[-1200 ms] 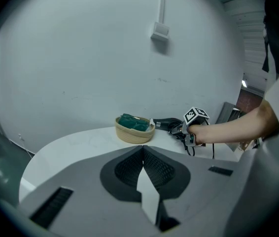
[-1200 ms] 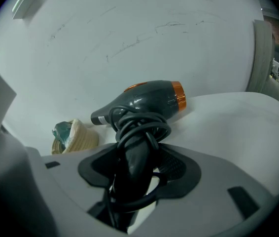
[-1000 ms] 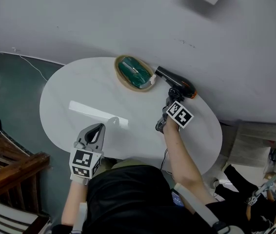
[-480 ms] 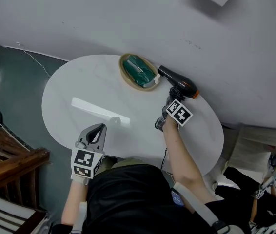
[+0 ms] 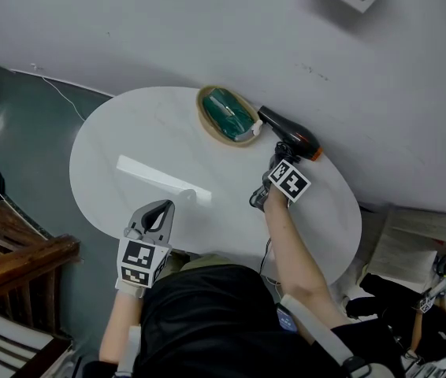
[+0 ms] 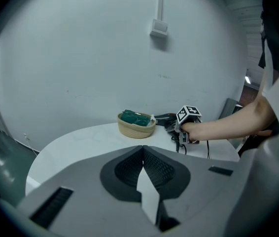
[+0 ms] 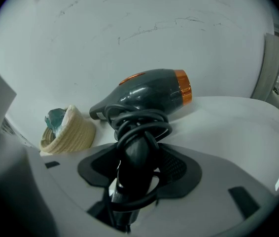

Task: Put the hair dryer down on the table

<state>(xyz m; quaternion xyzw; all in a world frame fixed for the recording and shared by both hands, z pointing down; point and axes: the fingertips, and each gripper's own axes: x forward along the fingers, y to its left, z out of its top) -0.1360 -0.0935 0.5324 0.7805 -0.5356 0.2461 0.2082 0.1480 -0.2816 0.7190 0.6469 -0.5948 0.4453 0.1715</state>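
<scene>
Obs., task item: dark grey hair dryer with an orange rear cap (image 7: 149, 95), cord wound round its handle. It's at the far right side of the white oval bench (image 5: 140, 140), close to the wall. In the head view the hair dryer (image 5: 289, 135) sits just right of the basket.

R gripper (image 7: 138, 154): jaws clasped on the cord-wrapped handle, which runs straight back between the pads twd the camera. So the dryer is dead ahead of the R jaws, handle axis in line w/ them. The barrel lies crosswise: nozzle twd the basket, orange cap twd the bench's right end. Barrel underside is low over the bench; can't tell if it touches. From the head view the R gripper (image 5: 278, 162) is over the bench just on the person's side of the dryer.

L gripper (image 6: 142, 152): jaws pressed together at the tips, nothing between them. In the head view the L gripper (image 5: 154, 211) hangs at the near bench edge, well apart from the dryer. R is the only one involved.

Containers: woven tan oval basket (image 5: 206, 121) at the far bench edge, holding a dark green item (cloth or packets, can't tell). Something small and white sits at its rim on the dryer side. Basket also seen from the R gripper (image 7: 75, 132) and the L gripper (image 6: 136, 129).

Judgement: set-down near done. Next needs lowering until the barrel rests, then letting go and backing out along the handle axis. Risks: the cord loops snag the pads, or the nozzle nudges the basket.
</scene>
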